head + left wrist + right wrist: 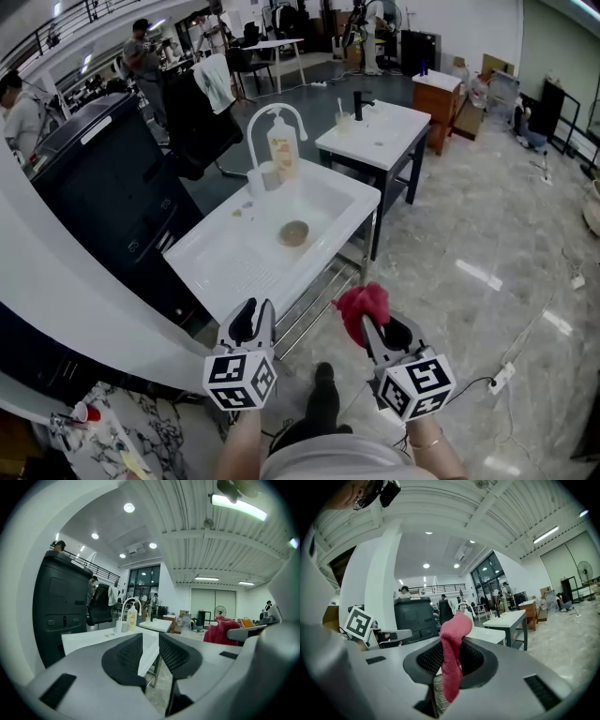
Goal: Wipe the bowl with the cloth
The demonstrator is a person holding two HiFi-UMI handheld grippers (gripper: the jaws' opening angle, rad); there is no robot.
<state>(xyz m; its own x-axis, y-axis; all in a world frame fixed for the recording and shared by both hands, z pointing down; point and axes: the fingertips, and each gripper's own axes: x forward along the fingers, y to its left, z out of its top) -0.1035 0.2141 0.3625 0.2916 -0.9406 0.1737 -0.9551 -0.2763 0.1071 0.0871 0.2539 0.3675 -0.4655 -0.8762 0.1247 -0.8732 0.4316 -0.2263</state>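
Observation:
A small brownish bowl [293, 232] sits in the basin of the white sink [225, 253] ahead of me. The red cloth [363, 305] bunches out of my right gripper [375, 328], which is shut on it, short of the sink's near edge. In the right gripper view the cloth [452, 653] hangs between the pads of that gripper [452, 657]. My left gripper [251, 323] is beside it on the left, also short of the sink. Its jaws stand apart with nothing between them [150, 641]. The bowl does not show in either gripper view.
A soap bottle [282, 145], a cup and a curved faucet [272, 114] stand at the sink's far end. A steel rack [314, 305] runs under the sink. A black cabinet [112, 187] stands left, a second sink table [375, 136] behind. People are at the back.

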